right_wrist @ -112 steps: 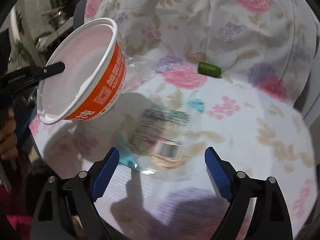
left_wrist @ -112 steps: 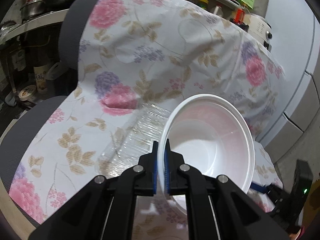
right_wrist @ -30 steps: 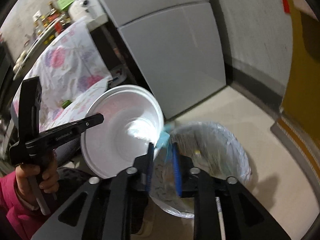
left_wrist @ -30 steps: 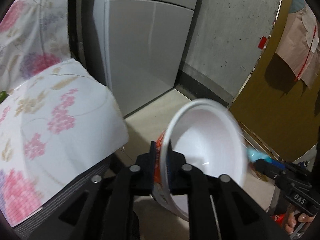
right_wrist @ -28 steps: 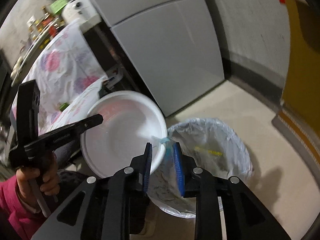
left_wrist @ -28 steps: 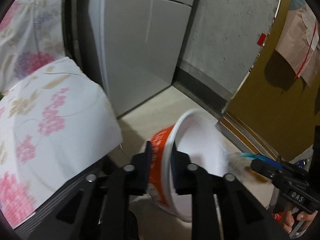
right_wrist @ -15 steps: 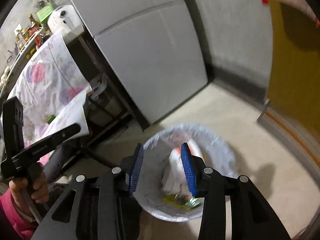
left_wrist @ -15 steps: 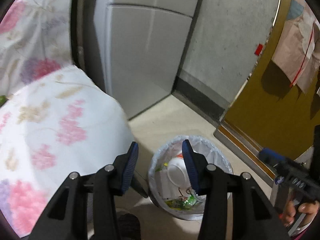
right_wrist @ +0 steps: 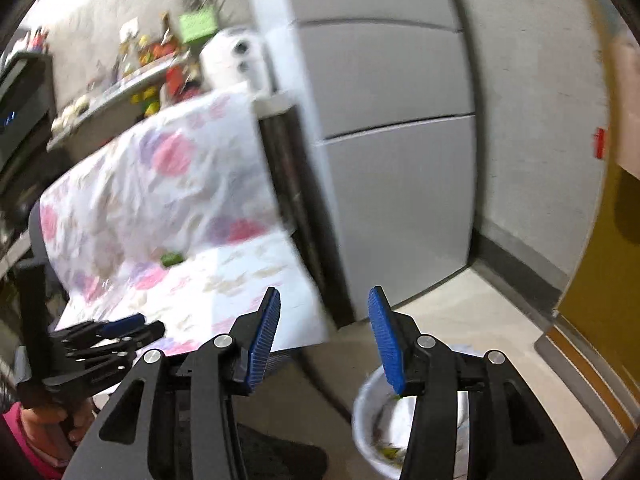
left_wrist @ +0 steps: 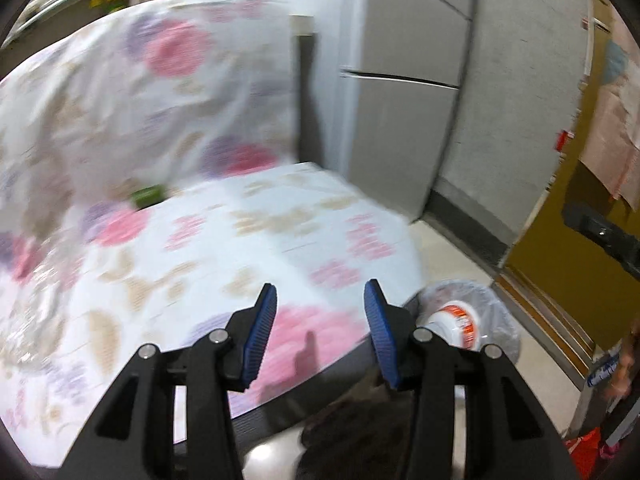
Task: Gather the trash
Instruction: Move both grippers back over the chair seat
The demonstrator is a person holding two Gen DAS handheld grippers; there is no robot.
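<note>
Both claws are empty now. A second ago the left claw (left_wrist: 318,330) was pinching the rim of a white and orange bowl (left_wrist: 454,326) and the right claw (right_wrist: 320,338) was pinching a clear wrapper. Now the blue fingers (left_wrist: 258,340) on the left one are spread wide with nothing between them, and the right one is spread wide the same way. The bowl is down in the bin (left_wrist: 500,320), a round can with a clear bag in it, on the floor just past the corner of the chair. From the right claw's camera I can only see part of the bin (right_wrist: 368,400) low down behind the claw, and the wrapper is too blurry to pick out, though it was last seen going in there. Both claws have turned away from the bin and are swinging back toward the chair with the flowery cloth (left_wrist: 240,240); the pictures are smeared from the fast move. So two bits of trash are done. More is left: a small green thing (left_wrist: 148,196) sits at the back of the seat, and something clear and crinkly (left_wrist: 36,300) lies at the left edge of the cloth. I think one of these comes next, and the green one looks easy to pinch
</note>
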